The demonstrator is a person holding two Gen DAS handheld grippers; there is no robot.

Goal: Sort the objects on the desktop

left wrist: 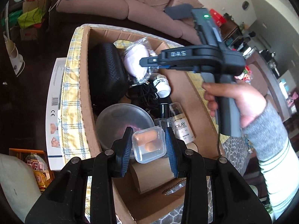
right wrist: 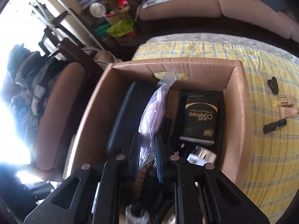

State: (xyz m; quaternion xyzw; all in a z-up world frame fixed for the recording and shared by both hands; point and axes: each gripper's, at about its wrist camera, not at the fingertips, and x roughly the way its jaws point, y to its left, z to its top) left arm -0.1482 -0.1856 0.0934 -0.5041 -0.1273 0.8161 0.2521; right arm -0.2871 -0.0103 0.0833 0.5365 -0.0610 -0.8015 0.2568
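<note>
My left gripper (left wrist: 149, 145) is shut on a small clear plastic case (left wrist: 149, 144) with orange pieces inside, held above the open cardboard box (left wrist: 85, 85). My right gripper (right wrist: 147, 155) is shut on a clear plastic bag holding a pale purple puff (right wrist: 152, 112), held over the same box (right wrist: 241, 112). From the left wrist view the right gripper (left wrist: 147, 64) hangs over the box's far end with the bag (left wrist: 135, 60). The box holds a black mesh case (left wrist: 106, 72), a clear round lid (left wrist: 123, 123), an Olay bottle (left wrist: 182, 127), a glass bottle (left wrist: 164, 115), black cable (left wrist: 144, 93) and a white jar (left wrist: 162, 85).
The box stands on a yellow checked cloth (right wrist: 265, 145). On the cloth to the right lie a black clip (right wrist: 273, 85), beige tubes (right wrist: 287, 106) and a black tube (right wrist: 274, 126). A black Carefree pack (right wrist: 200, 119) lies in the box. A brown sofa (left wrist: 119, 3) is behind; a white carton (left wrist: 55, 112) lies left.
</note>
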